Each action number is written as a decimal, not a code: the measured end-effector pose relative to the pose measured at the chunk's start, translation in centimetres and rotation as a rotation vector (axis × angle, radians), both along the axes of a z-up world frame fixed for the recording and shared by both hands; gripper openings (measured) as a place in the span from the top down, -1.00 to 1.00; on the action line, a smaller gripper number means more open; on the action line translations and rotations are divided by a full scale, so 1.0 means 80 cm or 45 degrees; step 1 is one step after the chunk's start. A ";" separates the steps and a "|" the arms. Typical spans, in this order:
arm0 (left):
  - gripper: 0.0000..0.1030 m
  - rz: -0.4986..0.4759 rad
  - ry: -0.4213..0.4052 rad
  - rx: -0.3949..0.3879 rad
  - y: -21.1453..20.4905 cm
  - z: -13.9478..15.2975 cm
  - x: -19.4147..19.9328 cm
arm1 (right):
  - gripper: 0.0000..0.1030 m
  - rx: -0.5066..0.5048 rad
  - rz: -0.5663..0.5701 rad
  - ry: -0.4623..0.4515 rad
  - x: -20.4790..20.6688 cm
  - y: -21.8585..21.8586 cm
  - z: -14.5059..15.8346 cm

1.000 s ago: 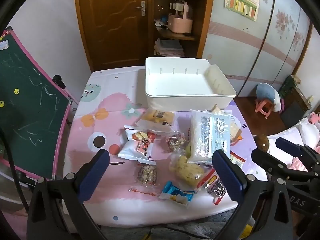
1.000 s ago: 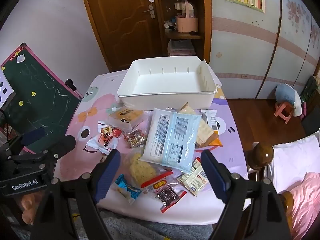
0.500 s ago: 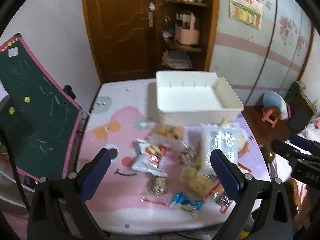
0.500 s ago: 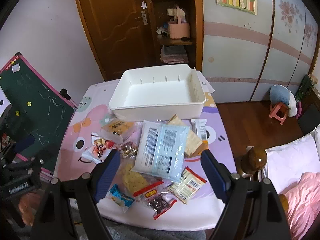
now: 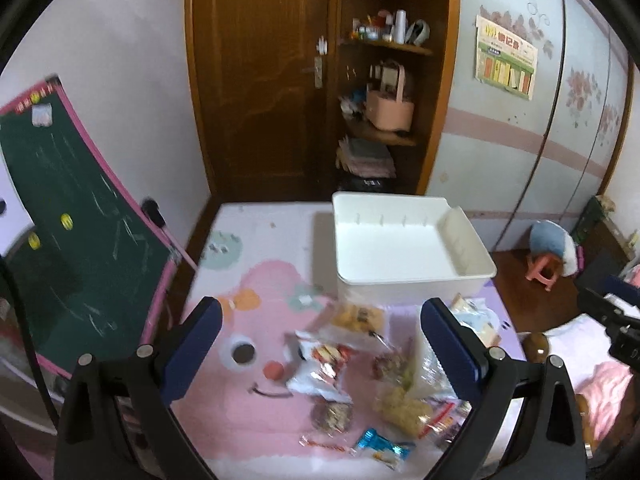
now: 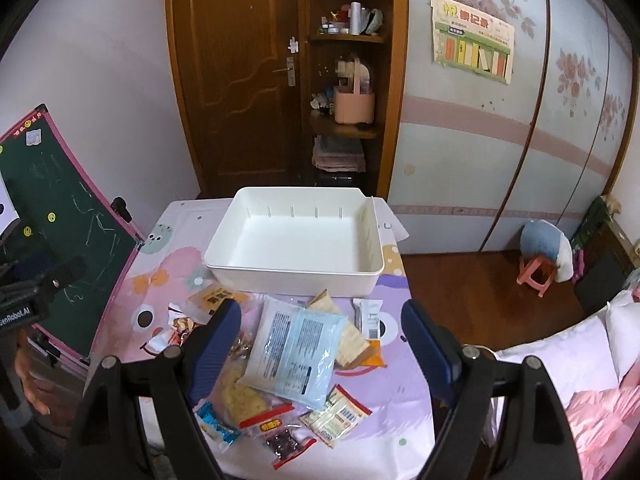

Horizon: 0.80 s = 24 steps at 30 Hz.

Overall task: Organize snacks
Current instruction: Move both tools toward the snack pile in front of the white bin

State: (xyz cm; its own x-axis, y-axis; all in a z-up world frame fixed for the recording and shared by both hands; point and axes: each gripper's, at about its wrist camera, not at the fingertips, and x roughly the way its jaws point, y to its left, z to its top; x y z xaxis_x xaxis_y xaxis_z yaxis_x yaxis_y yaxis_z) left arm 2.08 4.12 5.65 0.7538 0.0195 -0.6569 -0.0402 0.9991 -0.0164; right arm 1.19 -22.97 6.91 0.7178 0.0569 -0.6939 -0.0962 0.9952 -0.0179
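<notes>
Hovering above the bench [image 5: 248, 412], the left gripper [image 5: 320, 344] holds its jaws wide apart on nothing in the left wrist view; the snack packets [image 5: 360, 392] lie scattered on the pink cloth below, near the front wall of the empty white bin [image 5: 404, 284]. From the right wrist, the right gripper [image 6: 320, 344] stands equally wide and empty over the heap; a pale blue packet [image 6: 296, 352] lies topmost, the snacks just before the bin's near wall and the left gripper at the left edge.
</notes>
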 end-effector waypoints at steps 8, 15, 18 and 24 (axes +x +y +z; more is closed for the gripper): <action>-0.93 -0.052 0.189 -0.130 0.015 -0.064 0.016 | -0.61 0.257 -0.032 0.078 0.020 -0.015 -0.046; -0.93 -0.053 0.318 -0.099 0.014 -0.158 0.015 | -0.77 0.195 -0.083 0.109 0.031 -0.001 -0.112; -0.93 -0.092 0.395 -0.119 0.015 -0.193 0.017 | -0.92 0.177 -0.099 0.112 0.035 0.006 -0.139; -0.93 -0.153 0.575 -0.183 0.010 -0.259 0.033 | -0.99 0.163 -0.099 0.187 0.054 0.012 -0.188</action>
State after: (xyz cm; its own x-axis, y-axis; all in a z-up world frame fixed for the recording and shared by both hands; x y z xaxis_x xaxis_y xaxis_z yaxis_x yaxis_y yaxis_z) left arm 4.70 4.91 -15.07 0.3839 -0.1653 -0.9085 0.0404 0.9859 -0.1623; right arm 5.53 -21.98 -8.14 0.6154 0.0999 -0.7818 -0.0116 0.9930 0.1177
